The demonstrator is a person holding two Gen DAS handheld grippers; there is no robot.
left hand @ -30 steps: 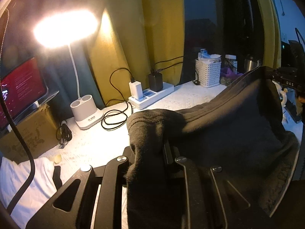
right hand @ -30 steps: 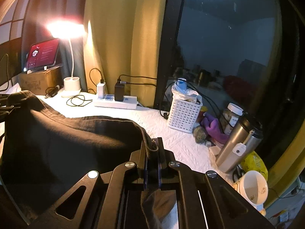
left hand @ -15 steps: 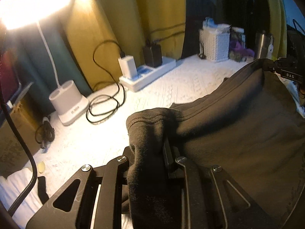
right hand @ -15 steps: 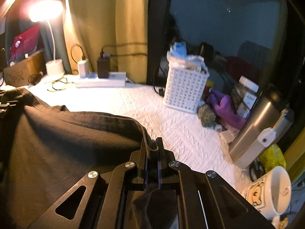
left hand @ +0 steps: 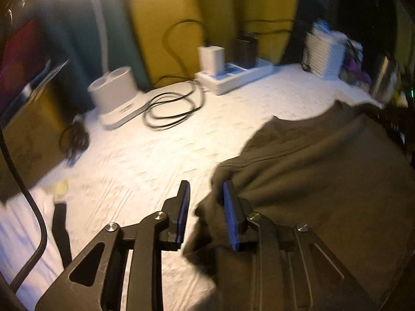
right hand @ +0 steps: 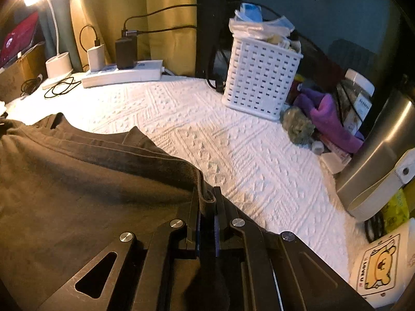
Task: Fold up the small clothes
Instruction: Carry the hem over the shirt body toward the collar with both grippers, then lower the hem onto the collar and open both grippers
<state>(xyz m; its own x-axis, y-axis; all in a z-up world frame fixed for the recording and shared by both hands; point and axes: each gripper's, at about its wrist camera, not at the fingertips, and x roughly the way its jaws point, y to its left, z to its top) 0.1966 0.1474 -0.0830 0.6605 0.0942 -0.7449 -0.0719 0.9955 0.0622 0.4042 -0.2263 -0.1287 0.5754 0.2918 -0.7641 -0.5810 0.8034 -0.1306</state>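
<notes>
Left claw [left hand: 206,194] is opening, garment [left hand: 324,181] edge loose beside its right finger; bare tabletop [left hand: 145,160] lies ahead. Right claw [right hand: 206,197] pinches the hem. Only its view shows me the basket [right hand: 259,77] ahead-right.

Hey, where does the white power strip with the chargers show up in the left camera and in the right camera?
Left wrist view: the power strip lies at upper centre, against the yellow curtain.
Right wrist view: it lies at upper left, below the curtain.
Shared landmark: the white basket, to the strip's right in both views.
</notes>
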